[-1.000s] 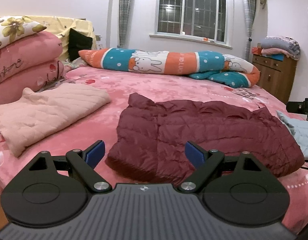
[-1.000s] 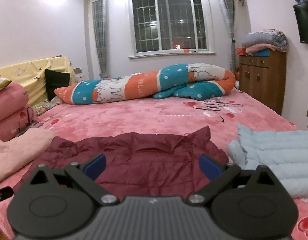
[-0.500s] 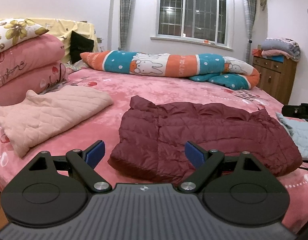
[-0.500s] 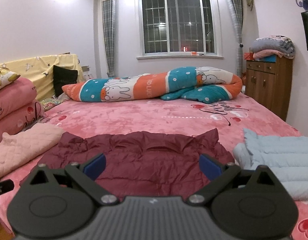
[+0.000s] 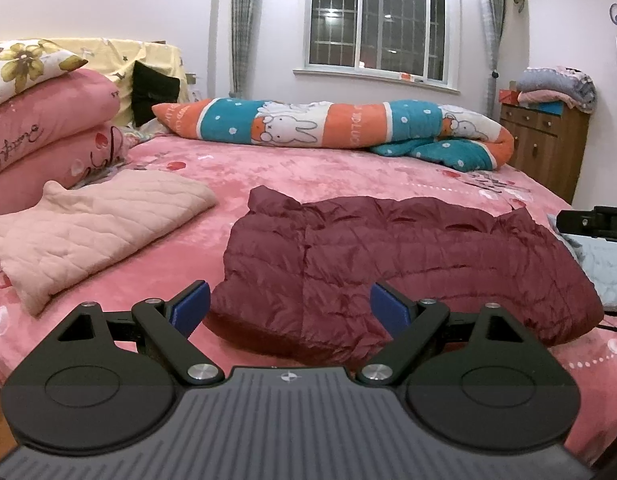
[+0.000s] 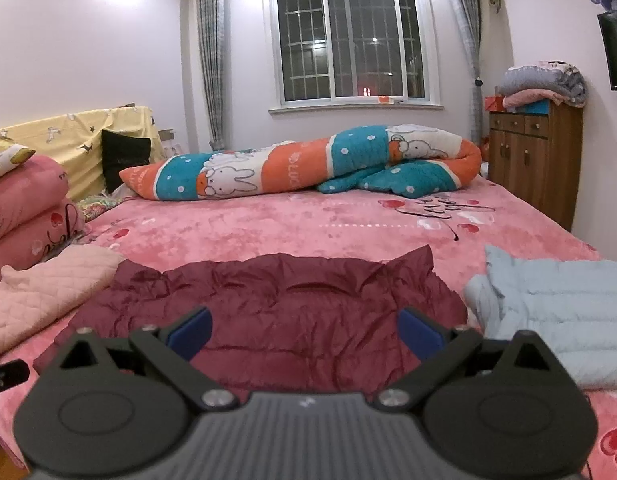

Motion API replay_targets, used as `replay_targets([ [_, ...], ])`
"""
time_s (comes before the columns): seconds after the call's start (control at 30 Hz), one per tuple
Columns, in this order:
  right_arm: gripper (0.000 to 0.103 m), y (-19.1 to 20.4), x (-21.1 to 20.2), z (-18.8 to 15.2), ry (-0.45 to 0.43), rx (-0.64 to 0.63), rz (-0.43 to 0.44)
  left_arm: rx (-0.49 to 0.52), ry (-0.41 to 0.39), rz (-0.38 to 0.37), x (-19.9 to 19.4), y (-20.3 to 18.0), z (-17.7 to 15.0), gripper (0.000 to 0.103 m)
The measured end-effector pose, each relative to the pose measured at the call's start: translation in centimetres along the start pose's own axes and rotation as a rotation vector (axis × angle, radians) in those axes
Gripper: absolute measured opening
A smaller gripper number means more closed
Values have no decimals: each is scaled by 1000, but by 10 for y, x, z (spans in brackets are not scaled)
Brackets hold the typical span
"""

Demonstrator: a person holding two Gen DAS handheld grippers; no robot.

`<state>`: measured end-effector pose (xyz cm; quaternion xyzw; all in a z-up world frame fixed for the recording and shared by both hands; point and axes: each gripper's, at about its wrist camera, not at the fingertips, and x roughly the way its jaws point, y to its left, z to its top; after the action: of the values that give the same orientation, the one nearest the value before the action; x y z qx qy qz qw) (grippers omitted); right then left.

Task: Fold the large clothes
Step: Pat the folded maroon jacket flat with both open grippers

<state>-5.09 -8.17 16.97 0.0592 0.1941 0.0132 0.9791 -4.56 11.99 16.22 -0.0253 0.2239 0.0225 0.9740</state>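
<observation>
Hovering at the near edge of a pink bed [image 5: 348, 184], the left gripper [image 5: 288, 306] and right gripper [image 6: 304, 330] hang with jaws spread wide, grasping nothing, both aimed at a maroon jacket [image 5: 388, 264] lying just ahead. The jacket sits folded into a squat block near the bed's front, likely finished or awaiting one last tuck, which would explain the released fingers held clear of the cloth. A folded pink quilted garment [image 5: 92, 232] lies well to its left and a pale blue one [image 6: 556, 312] just to its right, apparently sorted piles kept apart so each fold stays neat. Stacked pink pillows [image 5: 44, 136] line the left side. Farther back, a rolled rabbit-print quilt [image 5: 328, 124] stretches across the plush bedspread. Beyond it stand a wooden cabinet [image 6: 536, 160] topped with blankets, a barred window [image 6: 348, 40] dark with night, grey curtains and white walls.
</observation>
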Motion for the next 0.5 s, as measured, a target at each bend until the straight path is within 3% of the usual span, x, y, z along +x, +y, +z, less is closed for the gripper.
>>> replay_targets([
  [0.5,99,-9,10,-10,26,22,-6,21,24,-8,3,-1,-2,103],
])
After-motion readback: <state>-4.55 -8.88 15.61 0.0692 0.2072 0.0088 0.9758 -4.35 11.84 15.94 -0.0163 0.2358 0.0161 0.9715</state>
